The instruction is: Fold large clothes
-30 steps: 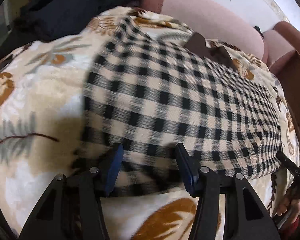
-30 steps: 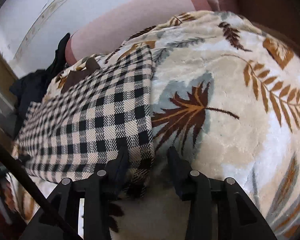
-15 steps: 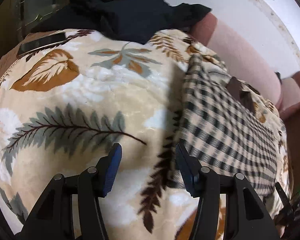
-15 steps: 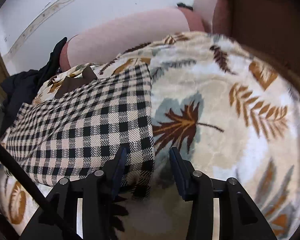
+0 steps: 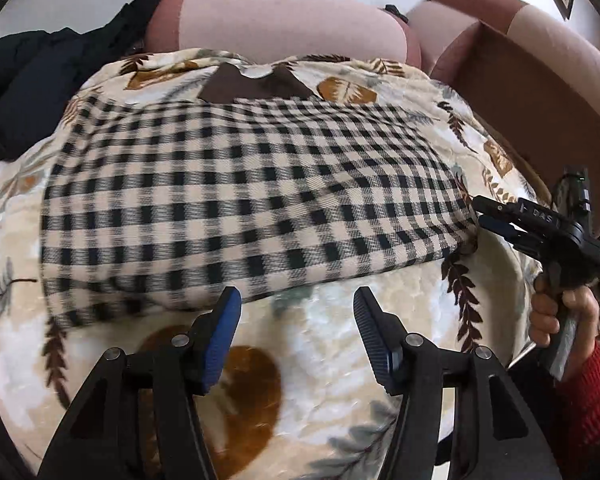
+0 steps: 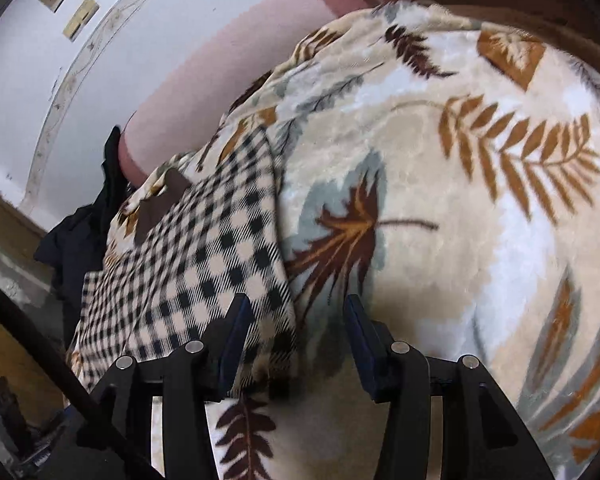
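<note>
Shirt [image 5: 252,200] in black and cream checks is lying folded flat on a leaf-print blanket [image 5: 332,352], its brown collar [image 5: 252,82] pointing toward twelve o'clock in the left wrist view. The blanket is covering a pink sofa [image 5: 284,20], and a heap of dark clothes [image 5: 40,76] is sitting at about ten o'clock, against the sofa's back cushion.

The left gripper [image 5: 296,332] is hovering near the shirt's near hem, its jaws spread wide and gripping nothing; the left blue pad [image 5: 220,340] is lying just at the hem's edge, the other over bare blanket.

At three o'clock in that same view the right gripper [image 5: 484,216] is reaching in at the shirt's right corner, held by a hand [image 5: 560,312] in a red sleeve [image 5: 592,400].

From the right wrist view, the right gripper [image 6: 292,340] is also parted, its fingers standing to either side of the shirt's [image 6: 204,272] right edge, one over the checks and one over the blanket [image 6: 460,200]. Nothing is pinched between them. The fabric is looking blurred here, so whether the pads are touching the cloth I cannot tell.
</note>
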Demonstrator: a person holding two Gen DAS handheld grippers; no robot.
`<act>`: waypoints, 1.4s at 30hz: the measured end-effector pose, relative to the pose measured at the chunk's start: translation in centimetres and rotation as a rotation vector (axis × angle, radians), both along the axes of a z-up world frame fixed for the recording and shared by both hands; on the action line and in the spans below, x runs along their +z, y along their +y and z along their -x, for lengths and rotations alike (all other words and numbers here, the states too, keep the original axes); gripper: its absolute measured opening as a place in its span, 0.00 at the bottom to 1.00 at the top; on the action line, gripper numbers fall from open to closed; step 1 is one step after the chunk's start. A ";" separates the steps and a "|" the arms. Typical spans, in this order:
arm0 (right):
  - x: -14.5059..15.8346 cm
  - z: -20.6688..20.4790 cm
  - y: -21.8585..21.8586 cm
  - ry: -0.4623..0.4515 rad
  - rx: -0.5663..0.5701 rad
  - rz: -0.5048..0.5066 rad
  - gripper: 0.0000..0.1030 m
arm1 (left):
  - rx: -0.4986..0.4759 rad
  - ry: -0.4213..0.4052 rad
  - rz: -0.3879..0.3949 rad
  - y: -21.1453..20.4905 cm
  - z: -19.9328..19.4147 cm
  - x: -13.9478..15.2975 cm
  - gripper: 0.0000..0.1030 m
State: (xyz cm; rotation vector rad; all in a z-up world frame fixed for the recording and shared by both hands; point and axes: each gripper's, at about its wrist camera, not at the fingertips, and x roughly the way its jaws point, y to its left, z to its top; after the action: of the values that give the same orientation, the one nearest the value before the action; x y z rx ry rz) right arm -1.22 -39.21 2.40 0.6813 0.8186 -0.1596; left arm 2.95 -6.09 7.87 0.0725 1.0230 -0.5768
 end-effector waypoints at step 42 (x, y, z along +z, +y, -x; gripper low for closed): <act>-3.9 -11.5 44.9 -0.102 0.890 0.847 0.46 | 0.132 0.357 0.401 13.9 -27.1 -7.5 0.65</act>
State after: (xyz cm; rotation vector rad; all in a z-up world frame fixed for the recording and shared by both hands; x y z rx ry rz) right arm 10.29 5.65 -1.53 -0.4903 0.7962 0.3269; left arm 30.04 7.80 0.40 -0.4633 1.2268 -0.6784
